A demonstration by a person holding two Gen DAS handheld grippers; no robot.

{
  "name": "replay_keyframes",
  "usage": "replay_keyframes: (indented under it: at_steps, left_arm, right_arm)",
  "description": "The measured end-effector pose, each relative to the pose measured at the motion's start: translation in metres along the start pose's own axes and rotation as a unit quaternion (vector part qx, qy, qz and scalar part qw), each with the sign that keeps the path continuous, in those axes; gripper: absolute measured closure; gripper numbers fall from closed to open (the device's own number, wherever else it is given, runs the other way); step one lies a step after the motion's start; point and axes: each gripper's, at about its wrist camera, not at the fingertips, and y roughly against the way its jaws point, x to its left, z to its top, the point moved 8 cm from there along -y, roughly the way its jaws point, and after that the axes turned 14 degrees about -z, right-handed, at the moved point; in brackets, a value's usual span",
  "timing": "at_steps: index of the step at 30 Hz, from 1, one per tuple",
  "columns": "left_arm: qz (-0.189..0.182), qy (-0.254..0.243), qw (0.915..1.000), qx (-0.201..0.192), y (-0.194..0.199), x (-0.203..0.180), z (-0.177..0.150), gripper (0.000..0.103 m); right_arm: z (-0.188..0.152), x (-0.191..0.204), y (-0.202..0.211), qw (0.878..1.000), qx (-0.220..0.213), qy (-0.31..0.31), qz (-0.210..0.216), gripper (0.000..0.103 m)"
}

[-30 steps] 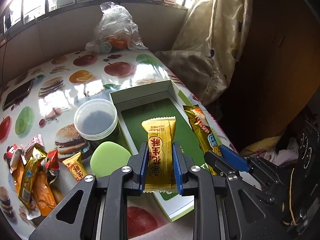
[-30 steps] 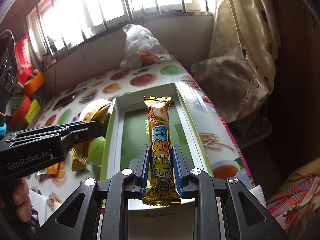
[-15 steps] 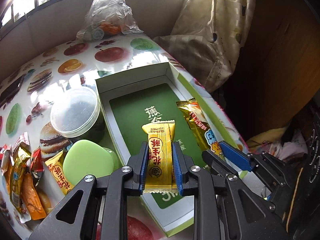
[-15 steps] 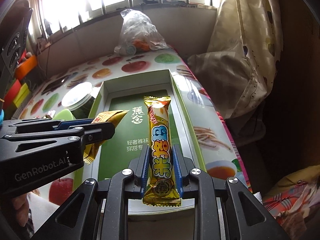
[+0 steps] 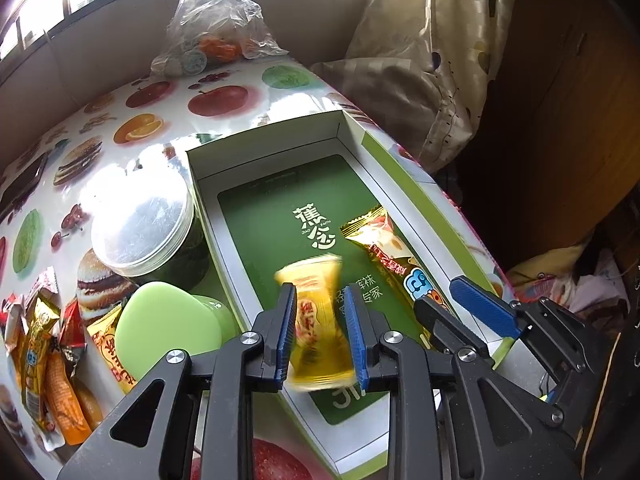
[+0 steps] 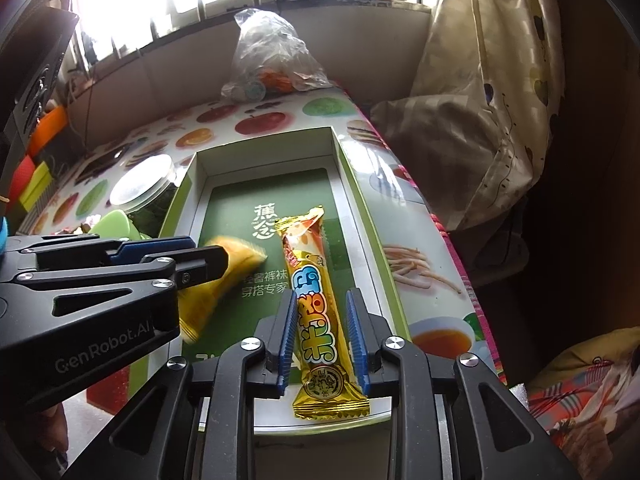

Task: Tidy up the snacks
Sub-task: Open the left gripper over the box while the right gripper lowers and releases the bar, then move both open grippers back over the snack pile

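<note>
The table (image 5: 224, 100) wore a glossy cloth printed with apples, burgers and oranges. An open green-lined box (image 5: 404, 184) lay along its right edge. Beside the box stood a clear-lidded tub (image 5: 140, 232) and a pale green lid (image 5: 168, 324). Snack packets (image 5: 44, 344) (orange, gold, red) crowded the left edge; a plastic bag (image 5: 216, 24) sat at the far edge.

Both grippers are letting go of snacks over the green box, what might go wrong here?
The left gripper is opening; its blurred yellow packet may tumble onto the gold bar or land skewed. The right gripper is opening with that bar's tail past the box's near rim, so it may catch there. The grippers sit close and might bump.
</note>
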Motion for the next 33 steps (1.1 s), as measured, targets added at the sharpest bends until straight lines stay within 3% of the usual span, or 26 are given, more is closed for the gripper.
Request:
replay_keyframes:
  at_steps: [2,3,17,26,33]
  left_arm:
    - [0.001,-0.001,1.0000,-0.002,0.001,0.000,0.000,0.059]
    - [-0.002,-0.002,1.0000,-0.002,0.002,-0.001,0.000,0.057]
    - [-0.009,-0.024,0.9992,-0.030,0.025,-0.009,-0.002,0.056]
    - [0.006,-0.035,0.9974,-0.063,0.058,-0.003,-0.011,0.056]
    - [0.030,-0.016,0.9956,-0.087,0.086,0.020,-0.022,0.055]
  right_arm:
    - [0.000,0.000,0.000,1.000,0.001,-0.001,-0.001,0.074]
    - [-0.001,0.000,0.001,1.000,0.001,-0.001,-0.002,0.073]
    - [-0.002,-0.002,0.015,1.000,-0.008,-0.013,-0.012,0.062]
    - [0.003,0.006,0.042,0.999,-0.039,-0.021,-0.007,0.058]
    - [0.006,0.021,0.061,0.998,-0.055,-0.015,-0.003,0.054]
